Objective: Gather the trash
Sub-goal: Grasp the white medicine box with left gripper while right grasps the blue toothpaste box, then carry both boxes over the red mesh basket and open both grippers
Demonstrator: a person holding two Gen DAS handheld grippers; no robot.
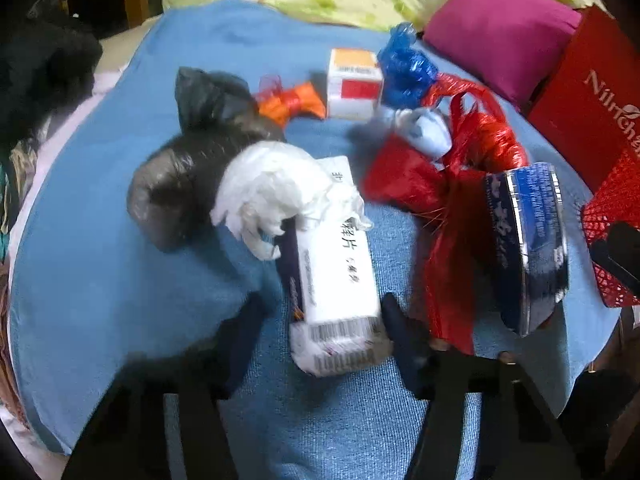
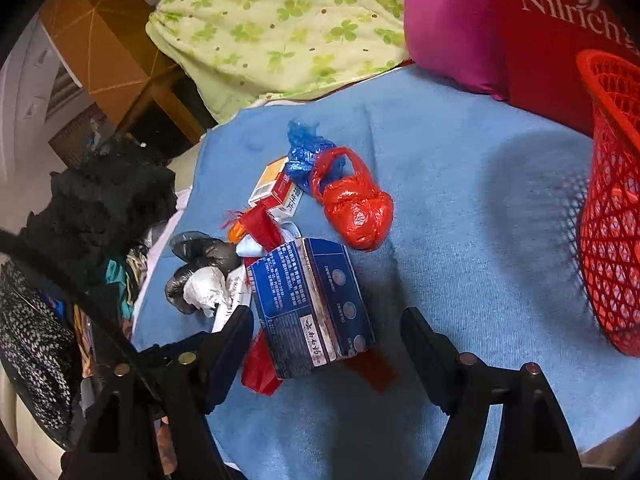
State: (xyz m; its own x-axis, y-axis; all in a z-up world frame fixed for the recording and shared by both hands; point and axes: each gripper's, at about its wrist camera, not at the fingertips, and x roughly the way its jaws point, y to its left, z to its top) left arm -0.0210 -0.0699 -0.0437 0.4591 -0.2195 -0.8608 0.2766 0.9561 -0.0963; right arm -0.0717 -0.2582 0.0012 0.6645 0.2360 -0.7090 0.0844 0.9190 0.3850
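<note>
Trash lies on a blue towel [image 1: 100, 240]. My left gripper [image 1: 320, 320] is open, its fingers either side of a long white medicine box [image 1: 336, 276] that lies flat. A white crumpled bag [image 1: 272, 192] and a black bag [image 1: 192, 152] lie beyond it. My right gripper [image 2: 326, 332] is open around a blue box [image 2: 316, 300], which also shows in the left wrist view [image 1: 528, 240]. Red plastic strips [image 1: 452, 248] lie beneath it. A red knotted bag [image 2: 356, 208], a blue bag [image 2: 308, 156] and a small white-orange box [image 2: 276, 188] lie farther off.
A red mesh basket [image 2: 612, 208] stands at the right. A red carton [image 2: 548, 28], a magenta cushion [image 2: 444, 20] and a green-patterned pillow [image 2: 280, 20] line the back. Dark clothes [image 2: 100, 200] are piled off the left edge.
</note>
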